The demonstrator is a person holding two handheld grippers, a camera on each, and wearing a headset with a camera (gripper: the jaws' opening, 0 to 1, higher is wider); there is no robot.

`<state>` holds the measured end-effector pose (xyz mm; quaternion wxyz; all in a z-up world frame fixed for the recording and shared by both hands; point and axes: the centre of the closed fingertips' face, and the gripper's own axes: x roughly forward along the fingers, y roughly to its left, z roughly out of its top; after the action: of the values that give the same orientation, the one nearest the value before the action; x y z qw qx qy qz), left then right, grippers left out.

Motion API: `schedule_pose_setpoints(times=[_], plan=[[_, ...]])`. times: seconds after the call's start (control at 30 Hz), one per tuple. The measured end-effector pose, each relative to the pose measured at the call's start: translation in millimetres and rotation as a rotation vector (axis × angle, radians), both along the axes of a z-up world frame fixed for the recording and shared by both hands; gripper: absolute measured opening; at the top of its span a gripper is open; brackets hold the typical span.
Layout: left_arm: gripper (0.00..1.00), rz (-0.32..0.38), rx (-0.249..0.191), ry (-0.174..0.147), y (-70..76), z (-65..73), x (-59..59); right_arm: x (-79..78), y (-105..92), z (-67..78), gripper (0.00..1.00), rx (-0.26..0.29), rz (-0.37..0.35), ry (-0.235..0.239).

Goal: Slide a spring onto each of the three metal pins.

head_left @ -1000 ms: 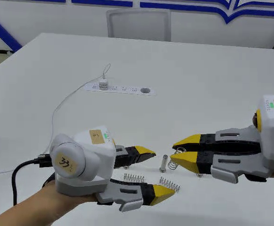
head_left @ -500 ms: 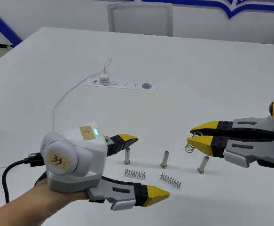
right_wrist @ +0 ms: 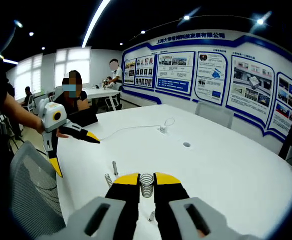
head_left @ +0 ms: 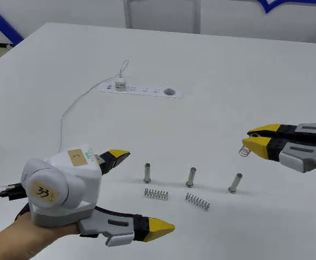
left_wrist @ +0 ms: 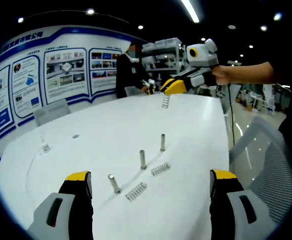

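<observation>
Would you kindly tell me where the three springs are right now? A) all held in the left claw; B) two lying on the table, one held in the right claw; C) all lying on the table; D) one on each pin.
B: the left loose spring and the right loose spring lie on the table beside the bare pins, and the right claw is shut on the third spring.

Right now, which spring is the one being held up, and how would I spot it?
Over the white table, look to the right gripper. The spring sits pinched between its yellow tips, off the surface; the other two springs lie flat beside the metal pins.
</observation>
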<state>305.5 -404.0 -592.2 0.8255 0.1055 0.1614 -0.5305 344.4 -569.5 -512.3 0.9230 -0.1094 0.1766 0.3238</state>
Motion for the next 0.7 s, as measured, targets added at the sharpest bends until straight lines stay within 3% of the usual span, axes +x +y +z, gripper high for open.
schedule_pose_setpoints(times=[0.07, 0.27, 0.33, 0.4, 0.5, 0.7], plan=[[1.0, 0.009, 0.003, 0.009, 3.1, -2.7, 0.4, 3.8, -7.9, -2.7, 0.11, -0.028, -0.016, 0.002], [1.0, 0.025, 0.013, 0.028, 7.5, -7.4, 2.6, 11.9, -16.9, -17.5, 0.11, -0.035, -0.036, 0.032], [1.0, 0.026, 0.006, 0.05, 7.4, -7.8, 2.8, 14.2, -18.9, -26.6, 0.11, 0.005, -0.059, 0.066], [1.0, 0.029, 0.001, 0.051, 7.0, -7.1, 2.8, 16.7, -17.8, -32.1, 0.11, 0.064, -0.084, 0.088], [1.0, 0.028, -0.001, 0.055, 6.3, -7.2, 2.7, 19.2, -20.5, -45.0, 0.11, 0.071, -0.117, 0.118], [1.0, 0.034, 0.013, 0.063, 6.9, -11.6, 3.0, 18.1, -19.5, -66.8, 0.11, 0.021, -0.128, 0.141]])
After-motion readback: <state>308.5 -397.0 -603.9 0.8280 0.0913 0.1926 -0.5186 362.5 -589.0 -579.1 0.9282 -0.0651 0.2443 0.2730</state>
